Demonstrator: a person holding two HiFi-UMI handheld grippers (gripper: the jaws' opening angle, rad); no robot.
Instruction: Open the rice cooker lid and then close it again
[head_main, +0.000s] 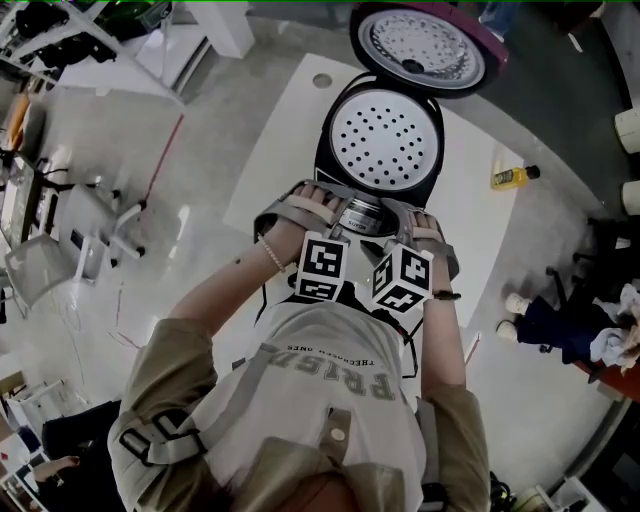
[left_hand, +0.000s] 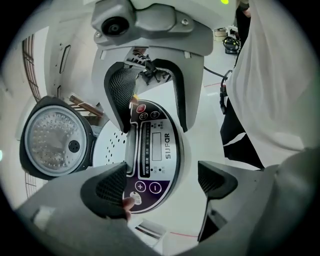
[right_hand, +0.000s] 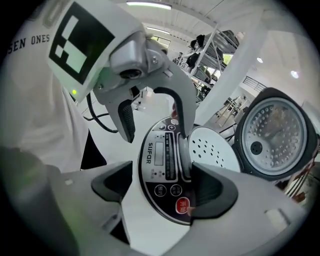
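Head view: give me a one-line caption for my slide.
Rice cooker with lid raised; left gripper and right gripper, both open, poised over its control panel.

Shell of the black rounded rice cooker frames a white inner tray dotted with rows of small dark holes. The raised round lid is dimpled silver inside with a purple rim. The oval control panel is dark purple with a silver centre band and a red button. A small yellow bottle with a dark cap sits on the white tabletop. The left gripper and right gripper have light grey shells and black textured pads. Their marker cubes show black-and-white squares.
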